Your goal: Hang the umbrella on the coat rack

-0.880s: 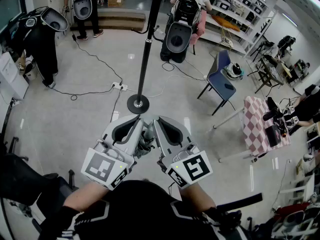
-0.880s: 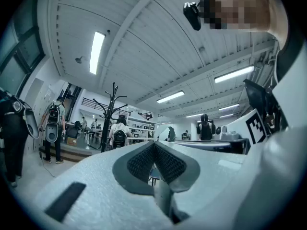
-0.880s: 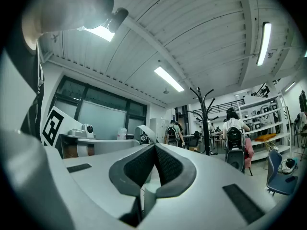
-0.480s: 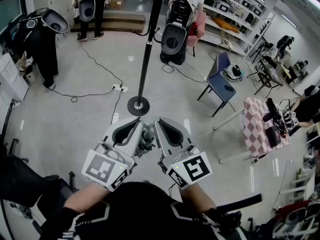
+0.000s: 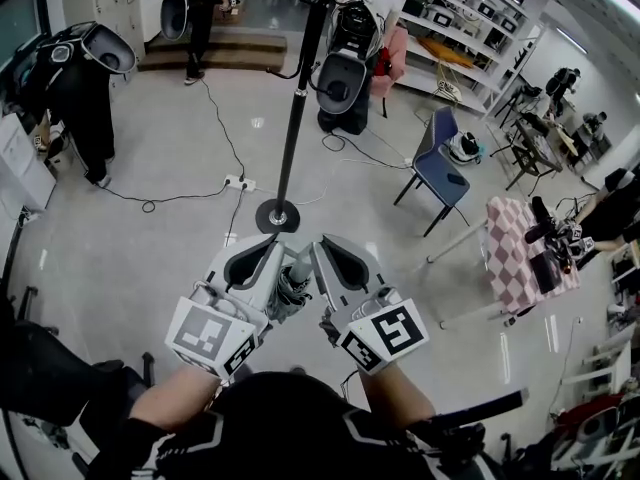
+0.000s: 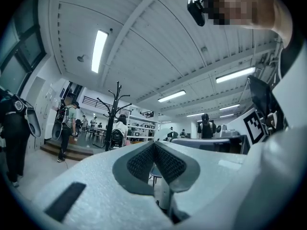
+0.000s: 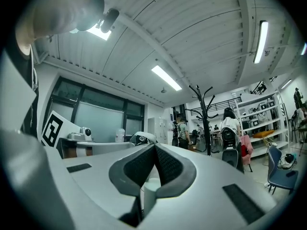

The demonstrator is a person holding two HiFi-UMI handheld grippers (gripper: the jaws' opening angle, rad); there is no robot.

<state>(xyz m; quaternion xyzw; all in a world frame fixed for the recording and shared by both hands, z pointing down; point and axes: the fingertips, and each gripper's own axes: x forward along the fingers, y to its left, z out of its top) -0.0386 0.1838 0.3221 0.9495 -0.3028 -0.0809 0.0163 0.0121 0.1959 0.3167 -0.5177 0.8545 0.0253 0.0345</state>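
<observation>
Two hand-held grippers — left [image 5: 275, 243], right [image 5: 325, 241] — flank umbrella [image 5: 290, 293], coat rack [image 5: 290, 118] nearer

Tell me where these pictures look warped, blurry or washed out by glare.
Head view: fisheye bows the room's edges, yet the coat rack is sharp. Left gripper view: dark round vignette, ceiling light blown out, near jaws soft. Right gripper view: same vignette, ceiling strip glaring, jaws blurred.

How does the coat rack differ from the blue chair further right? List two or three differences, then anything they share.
The coat rack is black; the blue chair has a blue seat and back on dark legs. The coat rack is a tall thin pole on a round base; the blue chair is low and broad. Both stand upright on the pale floor.
</observation>
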